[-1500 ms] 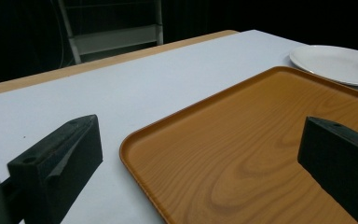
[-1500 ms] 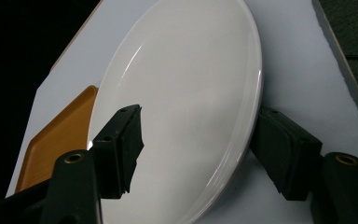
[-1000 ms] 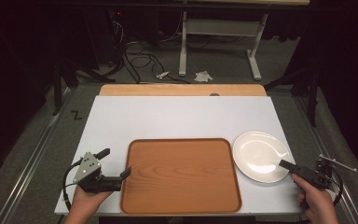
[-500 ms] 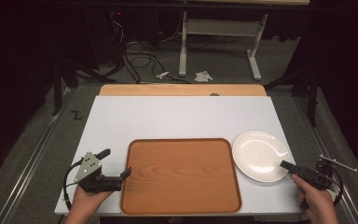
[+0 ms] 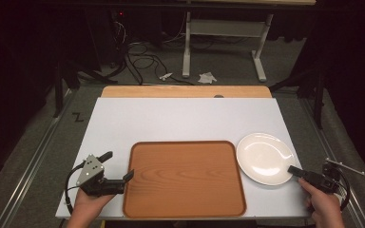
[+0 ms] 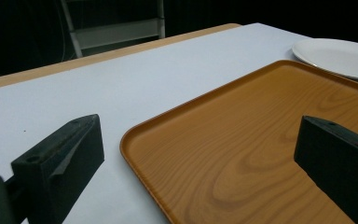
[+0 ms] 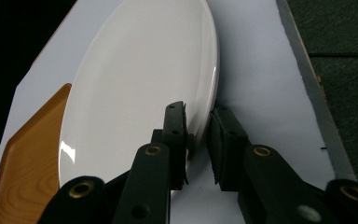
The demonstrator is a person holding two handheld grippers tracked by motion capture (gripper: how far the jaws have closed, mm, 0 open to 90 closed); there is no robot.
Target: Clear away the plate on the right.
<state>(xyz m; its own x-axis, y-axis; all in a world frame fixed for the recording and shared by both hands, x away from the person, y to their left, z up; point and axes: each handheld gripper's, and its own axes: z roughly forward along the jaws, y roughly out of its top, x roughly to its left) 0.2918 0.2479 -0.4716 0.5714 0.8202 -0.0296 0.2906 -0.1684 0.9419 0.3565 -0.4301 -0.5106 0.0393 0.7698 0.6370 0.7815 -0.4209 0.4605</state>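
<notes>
The white plate (image 5: pixel 265 157), lying at three o'clock of the wooden tray (image 5: pixel 185 178), is pinched at its near rim by the right gripper (image 7: pixel 198 128), whose jaws have just been closing, so a level lift onto the tray is judged next, while the left gripper (image 5: pixel 119 172) is held spread at the tray's nine o'clock edge.

plate (image 5: pixel 265 156): glossy white | tray (image 5: pixel 185 178): orange-brown wood grain | table (image 5: pixel 180 118): pale grey-white | jaws: black

One overhead, two low gripper views
</notes>
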